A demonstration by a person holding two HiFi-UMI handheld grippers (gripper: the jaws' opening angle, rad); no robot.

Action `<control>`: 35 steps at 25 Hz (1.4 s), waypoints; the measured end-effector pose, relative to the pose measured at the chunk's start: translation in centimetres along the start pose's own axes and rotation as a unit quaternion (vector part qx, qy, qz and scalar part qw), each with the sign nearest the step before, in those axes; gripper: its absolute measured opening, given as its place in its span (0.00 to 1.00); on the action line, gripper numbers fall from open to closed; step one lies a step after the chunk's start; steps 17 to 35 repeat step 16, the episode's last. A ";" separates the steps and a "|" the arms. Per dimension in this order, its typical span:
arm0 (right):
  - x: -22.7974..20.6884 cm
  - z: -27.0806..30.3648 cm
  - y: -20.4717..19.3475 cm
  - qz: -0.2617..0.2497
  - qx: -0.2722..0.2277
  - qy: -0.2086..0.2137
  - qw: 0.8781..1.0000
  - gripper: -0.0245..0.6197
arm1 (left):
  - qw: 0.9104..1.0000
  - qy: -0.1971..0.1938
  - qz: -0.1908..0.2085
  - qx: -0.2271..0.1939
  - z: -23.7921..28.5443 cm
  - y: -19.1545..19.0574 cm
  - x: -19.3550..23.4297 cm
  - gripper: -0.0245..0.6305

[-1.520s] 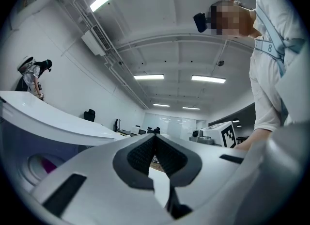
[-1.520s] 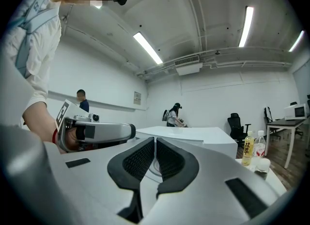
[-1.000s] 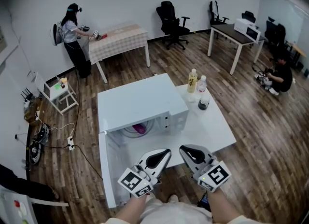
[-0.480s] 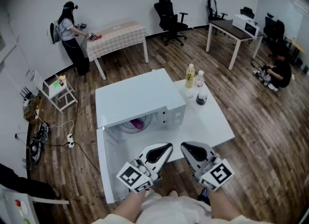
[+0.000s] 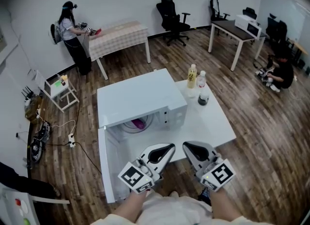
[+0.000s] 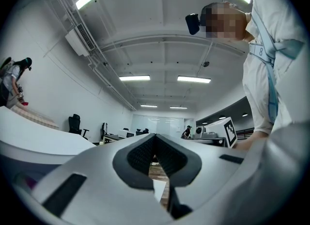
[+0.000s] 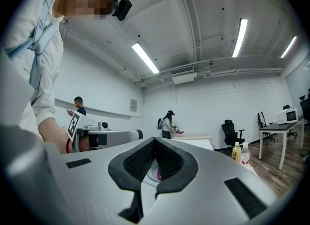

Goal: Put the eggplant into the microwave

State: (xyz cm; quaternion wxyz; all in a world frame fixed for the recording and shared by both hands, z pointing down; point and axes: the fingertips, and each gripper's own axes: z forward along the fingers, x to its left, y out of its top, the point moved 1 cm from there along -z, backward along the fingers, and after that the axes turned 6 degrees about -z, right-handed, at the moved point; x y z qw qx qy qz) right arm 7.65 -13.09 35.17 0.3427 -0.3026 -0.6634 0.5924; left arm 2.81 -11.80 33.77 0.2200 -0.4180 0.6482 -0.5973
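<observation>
The left hand-held gripper [image 5: 167, 148] and the right hand-held gripper [image 5: 186, 146] are both clenched on nothing. They are held side by side close to the person's body, tips pointing at the microwave [image 5: 140, 98] on the white tabletop [image 5: 215, 124]. The eggplant [image 5: 139, 122] already lies inside the open cavity on the round glass plate [image 5: 130, 128], far from both grippers and a little to their left. It is nearer the left one. It is too small to be sure, but its long axis seems to run from near-left to far-right. The door [image 5: 107, 163] hangs open at the near left, just beside the left hand-held gripper. That hand looks better placed to swing it shut, if closing comes next.
</observation>
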 end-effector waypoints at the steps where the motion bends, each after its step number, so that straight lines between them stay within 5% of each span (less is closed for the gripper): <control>1: 0.0 0.0 0.0 0.000 0.000 0.000 1.000 0.09 | 1.000 0.001 0.000 0.000 0.0 0.0 0.0 0.04; 35: 0.2 0.0 0.1 -0.005 -0.001 0.005 1.000 0.09 | 1.000 0.000 0.002 0.007 0.0 -0.4 -0.1 0.04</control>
